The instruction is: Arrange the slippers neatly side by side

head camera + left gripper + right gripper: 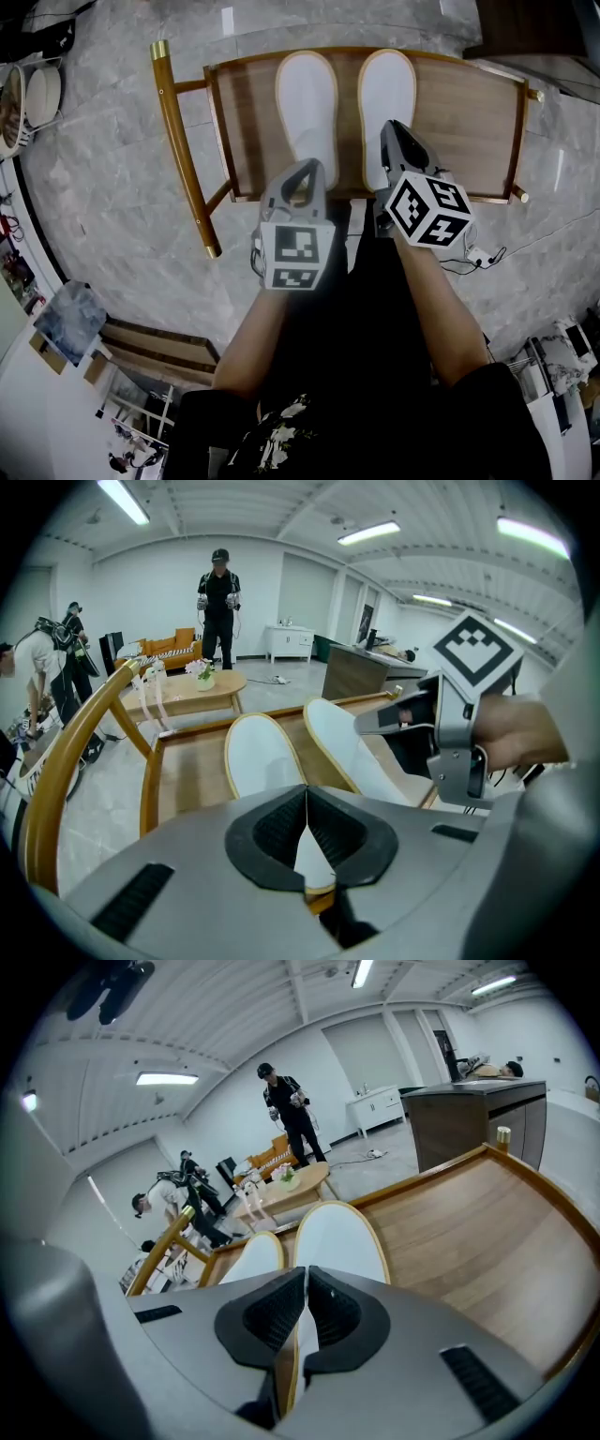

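Note:
Two white slippers with tan rims lie side by side, toes away from me, on a wooden bench (469,112). My left gripper (305,169) is over the heel of the left slipper (307,98). In the left gripper view its jaws (307,803) are shut, with the heel rim of that slipper (258,757) pinched between the pads. My right gripper (394,129) is at the heel side of the right slipper (386,89). In the right gripper view it (307,1279) is shut on the edge of that slipper (337,1237), and the left slipper (253,1255) lies just beside.
The bench has a raised rim and a curved wooden leg (183,150) at its left, and stands on grey marble floor. A white plug and cable (478,255) lie on the floor to the right. People (218,607) and a low table (202,691) are far behind.

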Action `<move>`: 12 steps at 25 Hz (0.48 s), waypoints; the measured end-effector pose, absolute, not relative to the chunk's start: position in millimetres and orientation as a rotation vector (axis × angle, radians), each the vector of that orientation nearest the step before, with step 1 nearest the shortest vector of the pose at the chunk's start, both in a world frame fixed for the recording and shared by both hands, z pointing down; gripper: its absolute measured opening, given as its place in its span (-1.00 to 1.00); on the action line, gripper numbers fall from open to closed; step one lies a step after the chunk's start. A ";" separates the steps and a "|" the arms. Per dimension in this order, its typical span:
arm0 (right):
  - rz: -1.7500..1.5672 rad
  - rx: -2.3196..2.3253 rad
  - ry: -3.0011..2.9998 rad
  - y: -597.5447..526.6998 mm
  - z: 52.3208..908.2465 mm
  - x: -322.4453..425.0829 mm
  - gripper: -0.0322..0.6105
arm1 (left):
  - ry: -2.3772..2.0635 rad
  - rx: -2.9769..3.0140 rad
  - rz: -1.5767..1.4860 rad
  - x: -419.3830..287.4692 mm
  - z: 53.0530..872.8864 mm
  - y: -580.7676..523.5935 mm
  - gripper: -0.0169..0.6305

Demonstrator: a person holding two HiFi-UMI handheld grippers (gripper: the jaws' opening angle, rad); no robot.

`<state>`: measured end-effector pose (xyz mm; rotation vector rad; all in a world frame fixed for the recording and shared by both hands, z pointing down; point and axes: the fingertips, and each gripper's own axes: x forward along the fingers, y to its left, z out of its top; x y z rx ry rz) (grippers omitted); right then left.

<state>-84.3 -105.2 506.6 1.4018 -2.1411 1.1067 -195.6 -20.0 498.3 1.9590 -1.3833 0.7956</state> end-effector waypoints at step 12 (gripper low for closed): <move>1.123 1.384 -2.139 -101.9 522.9 -110.0 -0.87 | -1.394 1.944 0.780 -210.6 501.6 -12.4 -0.93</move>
